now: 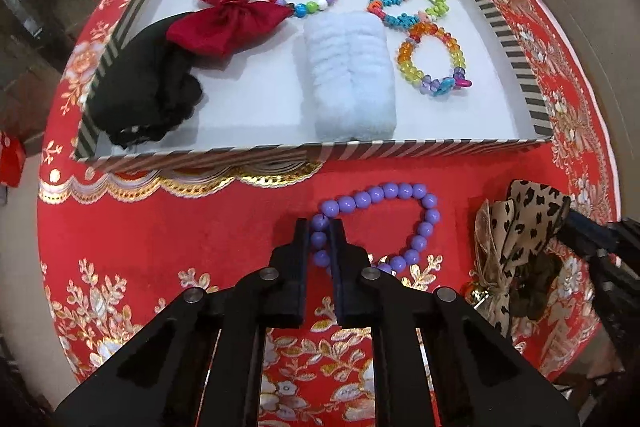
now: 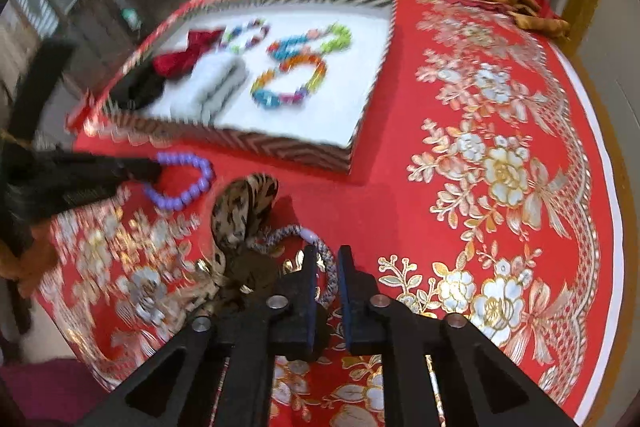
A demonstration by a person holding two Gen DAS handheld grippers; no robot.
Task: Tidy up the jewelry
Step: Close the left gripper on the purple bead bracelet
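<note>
Now mid-pickup: left gripper (image 1: 320,227) clenched on the purple bead bracelet (image 1: 384,223) lying on the red tablecloth (image 1: 160,227), striped tray (image 1: 516,39) just ahead. Right gripper (image 2: 324,259) pinches a braided hair tie (image 2: 328,259). Next, probably: lift, carry forward into tray.

The left gripper (image 1: 320,227) and the right gripper (image 2: 325,253) were built alike: black angular linkage arms with triangular cut-outs, joined by round silver pins. Flat dark fingers (image 2: 347,291), edged in deep blue, were carried in front.
</note>
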